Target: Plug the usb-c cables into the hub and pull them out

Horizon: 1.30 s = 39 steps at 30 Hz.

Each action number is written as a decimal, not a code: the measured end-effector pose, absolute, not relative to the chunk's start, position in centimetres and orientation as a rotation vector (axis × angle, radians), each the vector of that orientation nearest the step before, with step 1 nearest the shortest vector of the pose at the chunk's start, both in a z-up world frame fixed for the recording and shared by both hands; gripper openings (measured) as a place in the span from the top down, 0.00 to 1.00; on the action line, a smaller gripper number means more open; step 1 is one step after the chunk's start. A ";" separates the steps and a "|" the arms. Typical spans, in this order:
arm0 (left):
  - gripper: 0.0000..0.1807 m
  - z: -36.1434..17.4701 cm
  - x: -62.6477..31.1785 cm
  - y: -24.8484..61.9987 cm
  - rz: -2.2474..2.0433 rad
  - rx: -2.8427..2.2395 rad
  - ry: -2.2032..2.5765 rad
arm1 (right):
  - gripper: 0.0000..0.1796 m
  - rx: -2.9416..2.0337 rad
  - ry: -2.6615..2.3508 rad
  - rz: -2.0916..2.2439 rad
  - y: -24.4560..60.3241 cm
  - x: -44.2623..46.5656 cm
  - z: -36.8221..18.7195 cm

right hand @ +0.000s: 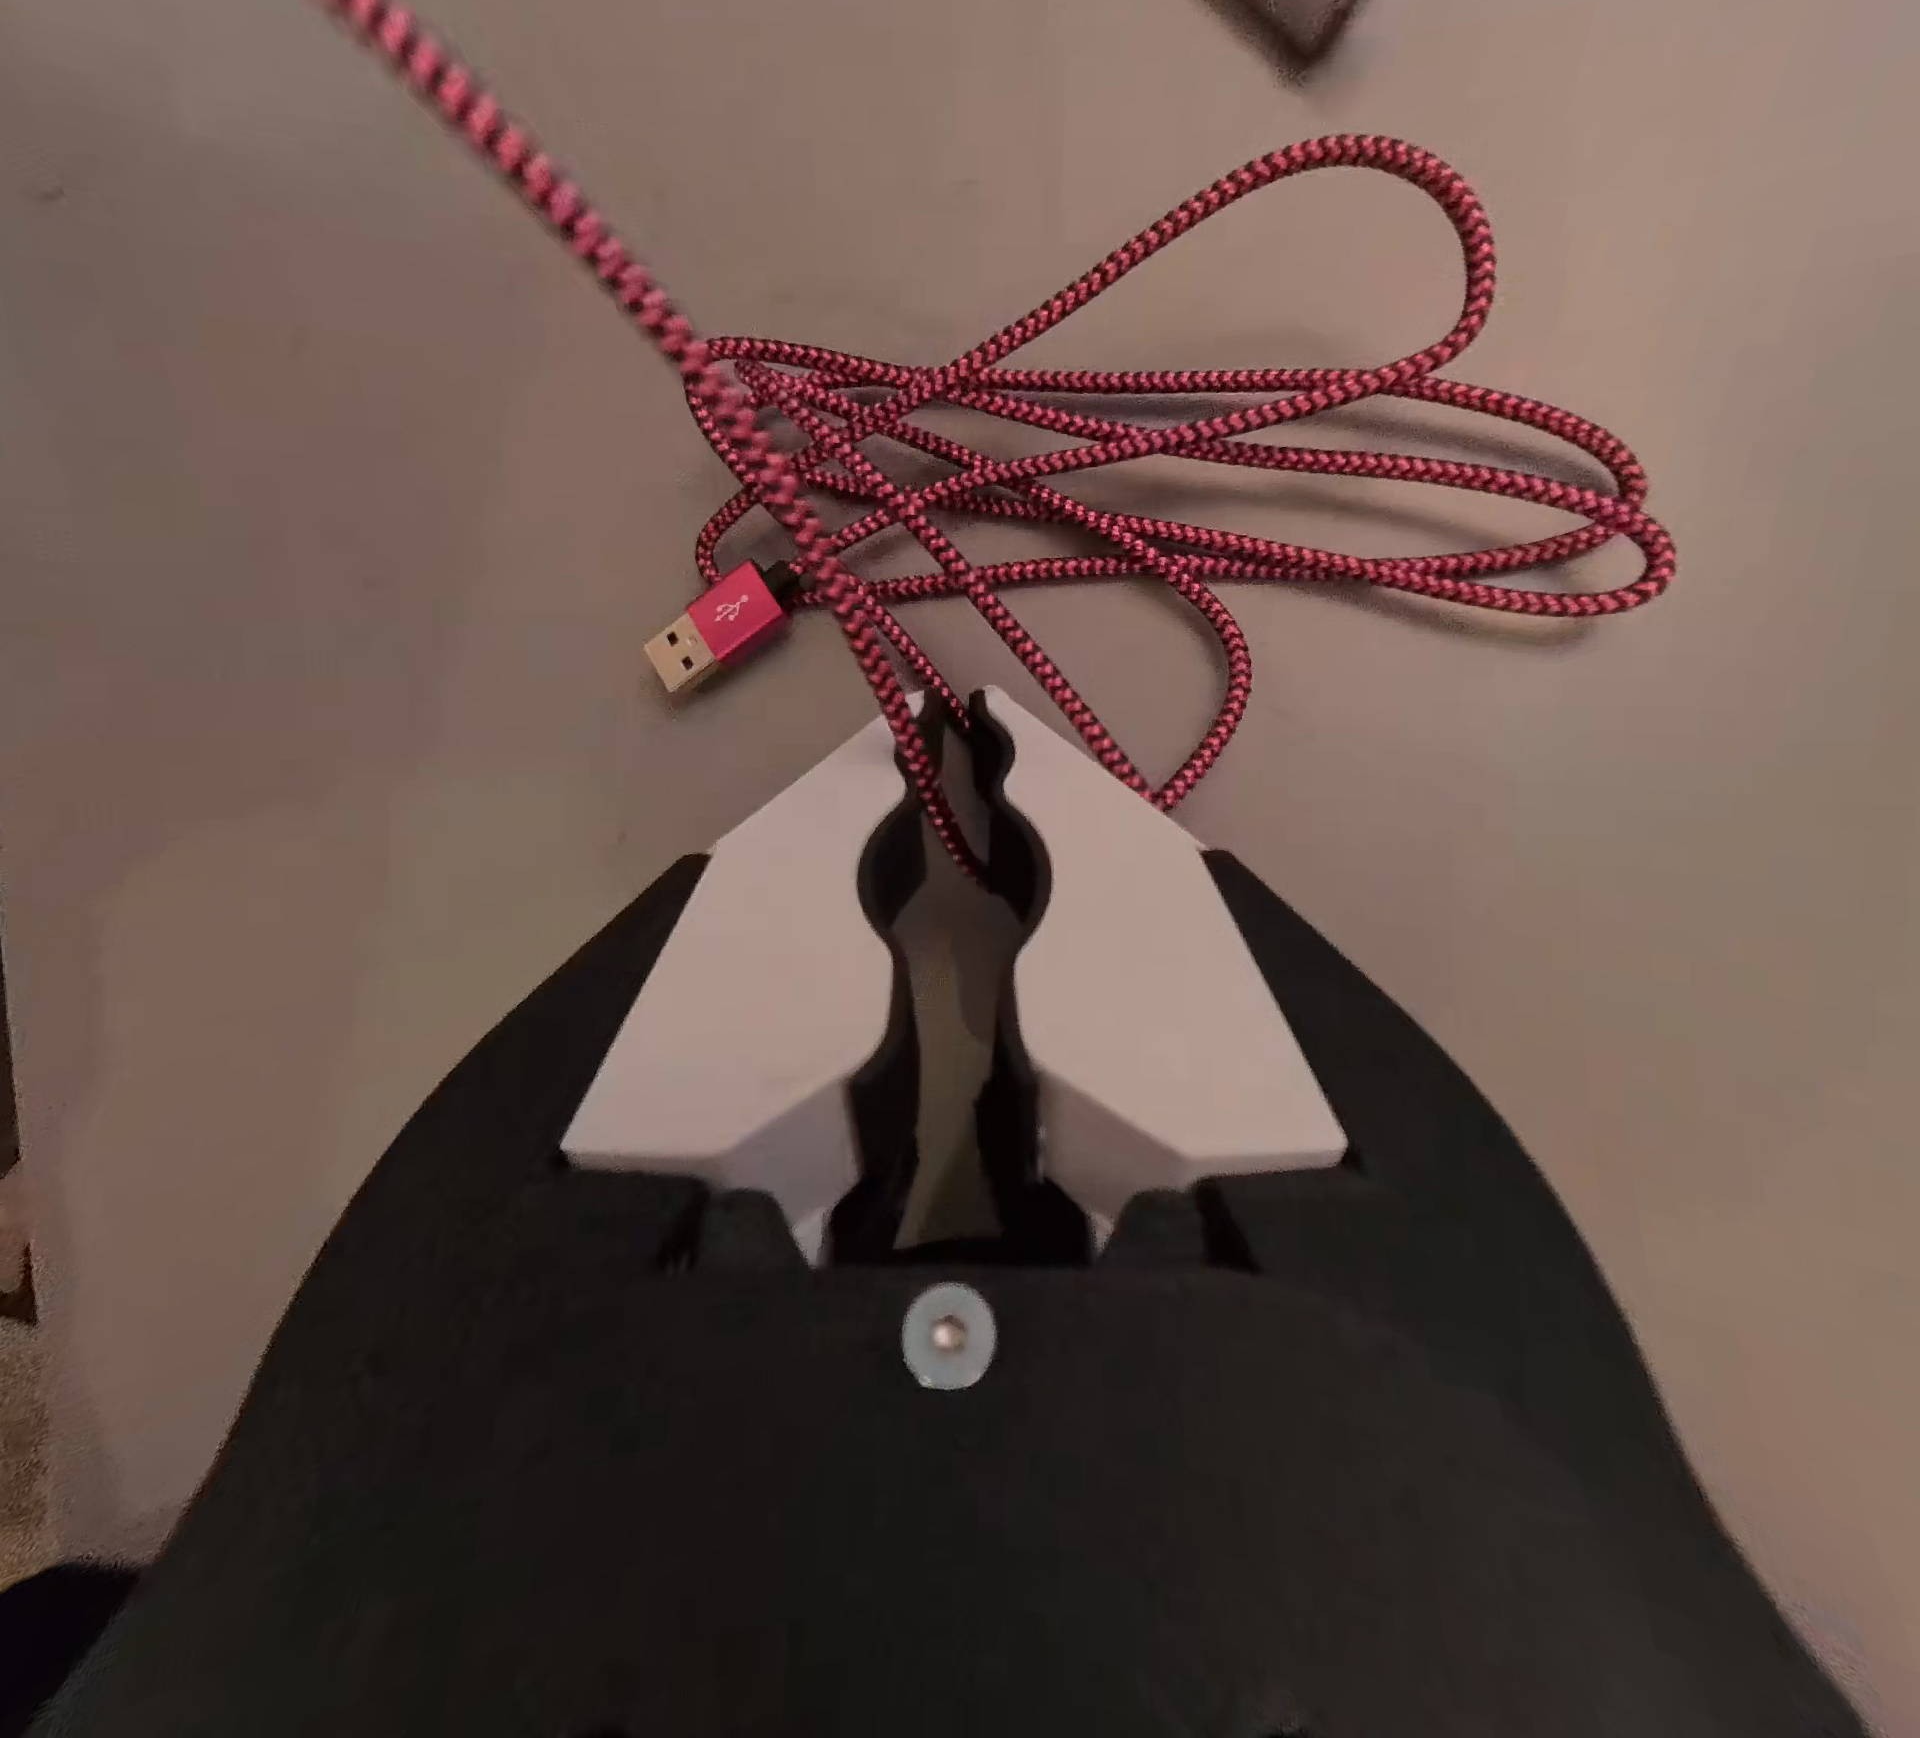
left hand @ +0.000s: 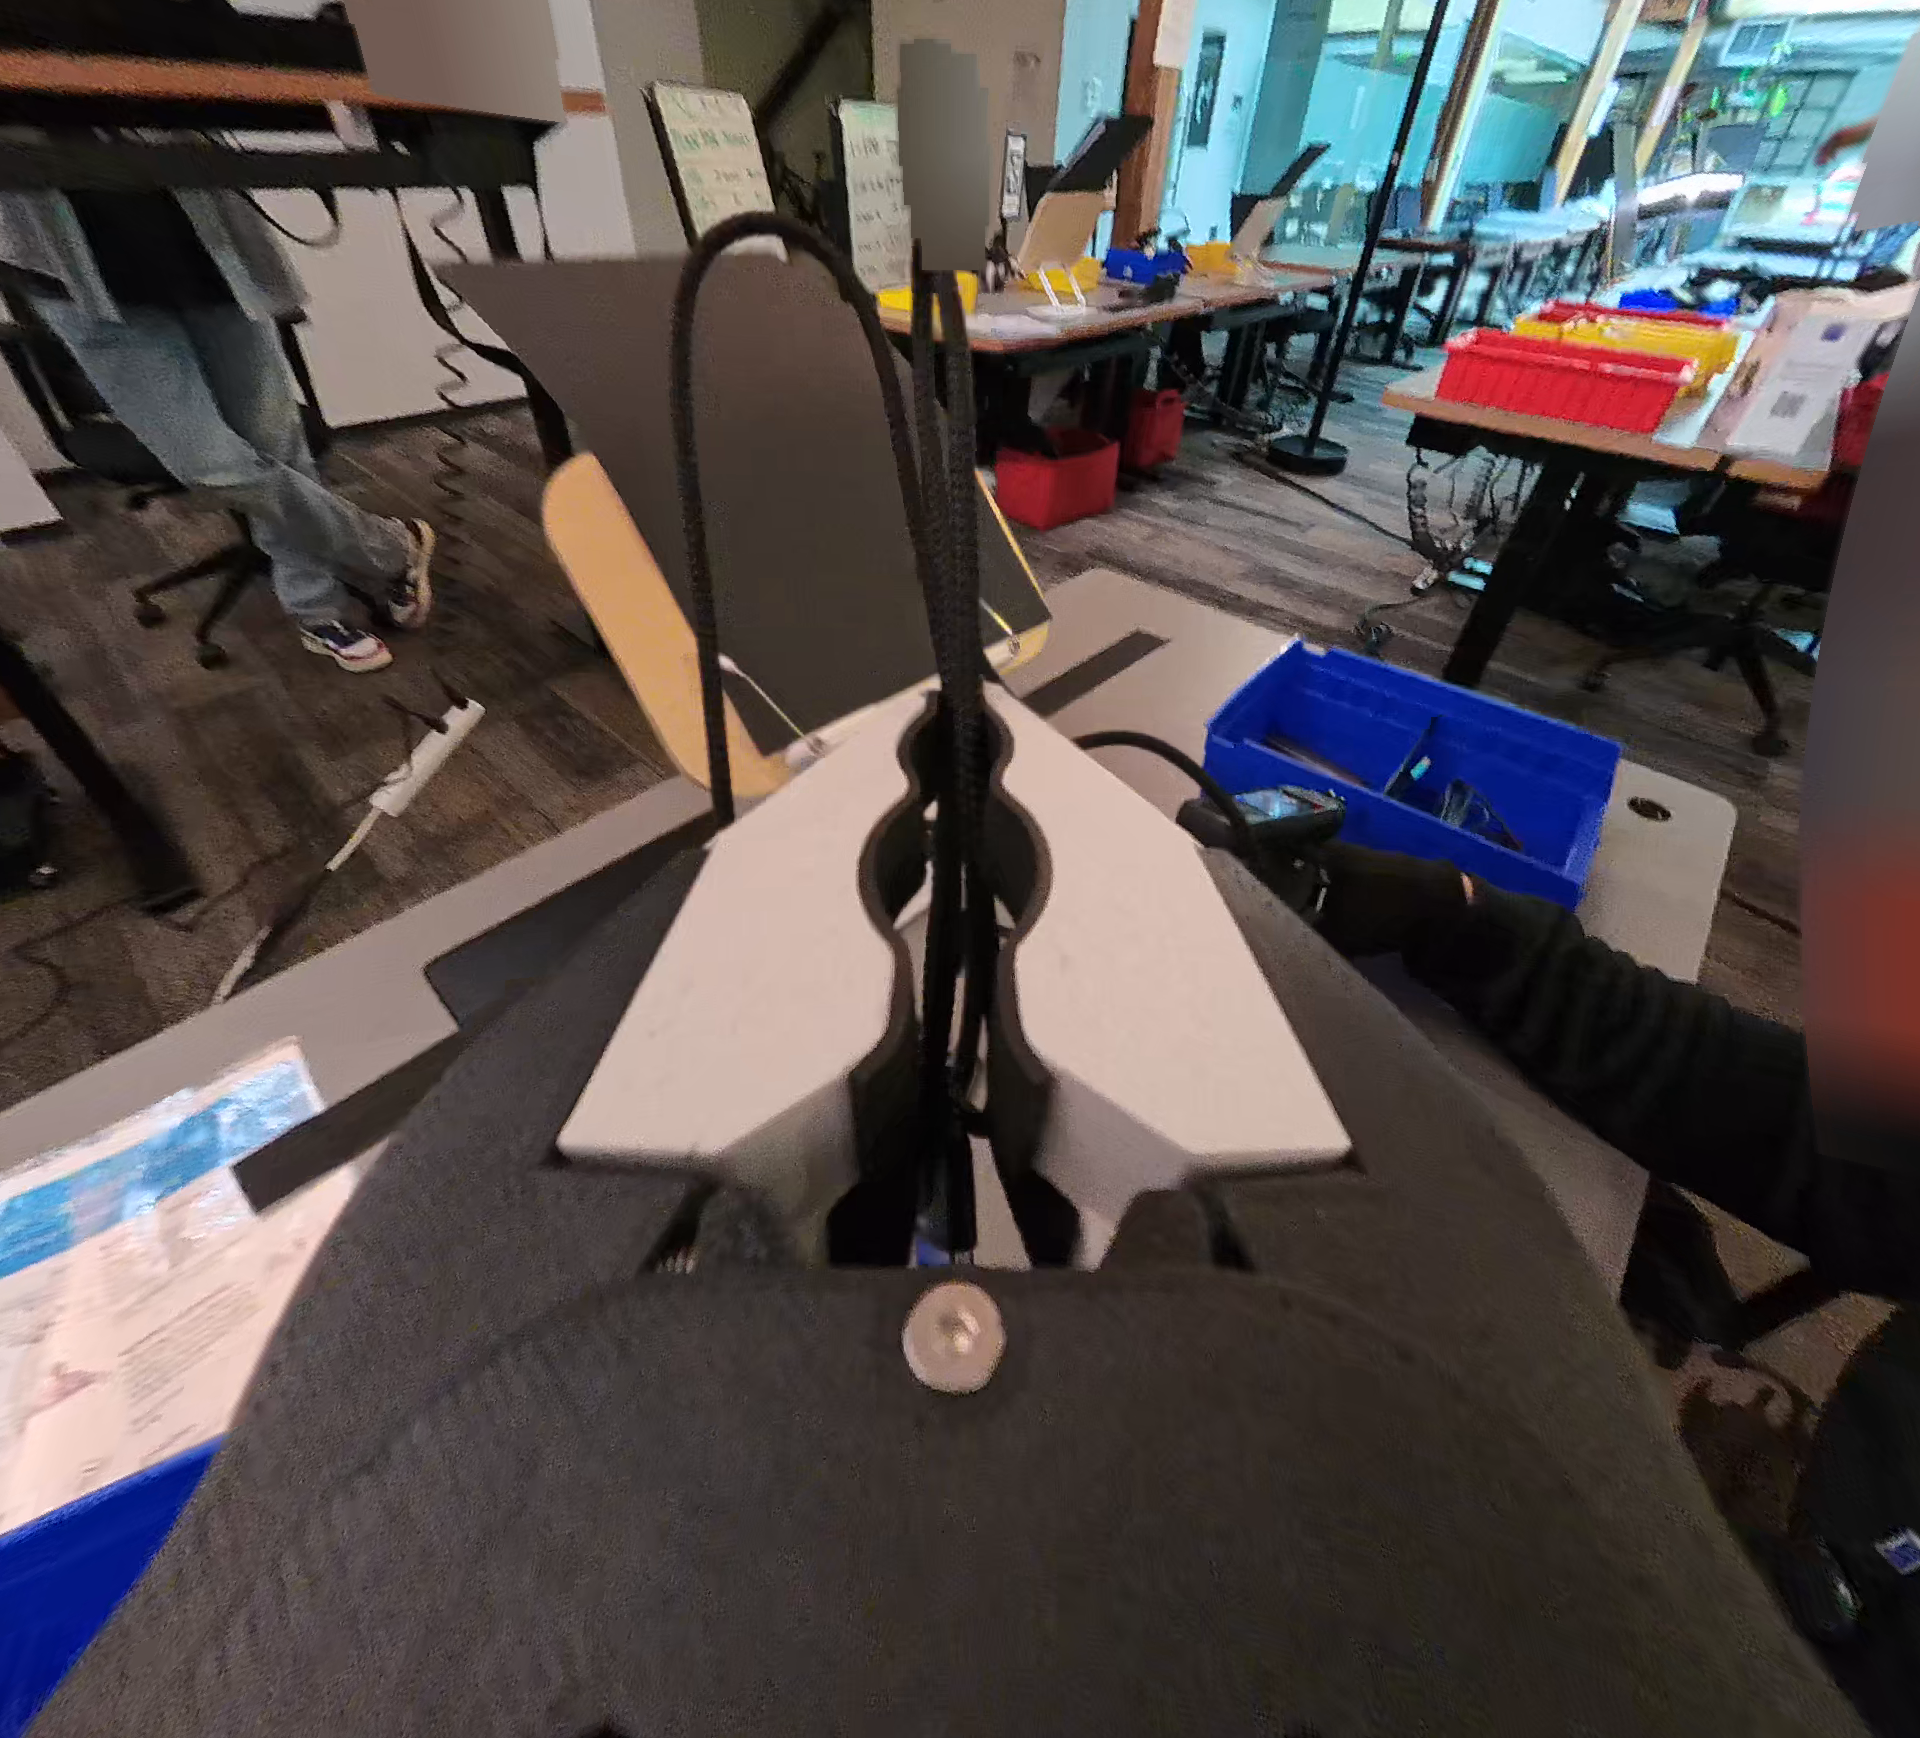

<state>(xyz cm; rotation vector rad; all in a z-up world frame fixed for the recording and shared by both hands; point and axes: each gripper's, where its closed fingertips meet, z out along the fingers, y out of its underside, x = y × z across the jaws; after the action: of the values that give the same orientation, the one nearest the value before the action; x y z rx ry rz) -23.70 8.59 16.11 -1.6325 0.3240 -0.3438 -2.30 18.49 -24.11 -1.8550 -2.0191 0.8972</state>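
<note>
Between left tool (left hand: 954, 732) fingers, black cables (left hand: 951, 545), right tool (right hand: 951, 712) pinching red cable (right hand: 1143, 483)

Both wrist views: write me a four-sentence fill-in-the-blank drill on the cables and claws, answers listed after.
1. The left claw is shut on a braided cable coloured ____.
2. The cable pinched by the right claw is black and ____.
3. The loose metal plug lies on the ____.
4. Beyond the left claw stands a bin coloured ____.

Answers: black; red; table; blue
</note>
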 end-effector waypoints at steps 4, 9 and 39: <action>1.00 20.3 -26.0 5.8 -0.278 -1.551 0.287 | 0.99 -1.987 -1.854 0.884 21.5 -1.2 -24.1; 0.99 18.7 -24.8 5.5 -0.251 -1.637 0.342 | 0.91 -2.005 -1.825 0.811 22.9 -0.4 -23.9; 0.98 -19.6 -17.0 5.1 -0.587 -2.619 0.576 | 0.66 -1.403 -1.998 1.077 14.2 -5.1 -17.1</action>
<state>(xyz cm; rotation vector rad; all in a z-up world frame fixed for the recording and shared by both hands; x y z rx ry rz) -16.97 5.14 -19.60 -2.6193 0.5756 -0.5871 -5.15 14.21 -17.10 -1.4035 -1.9979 1.0774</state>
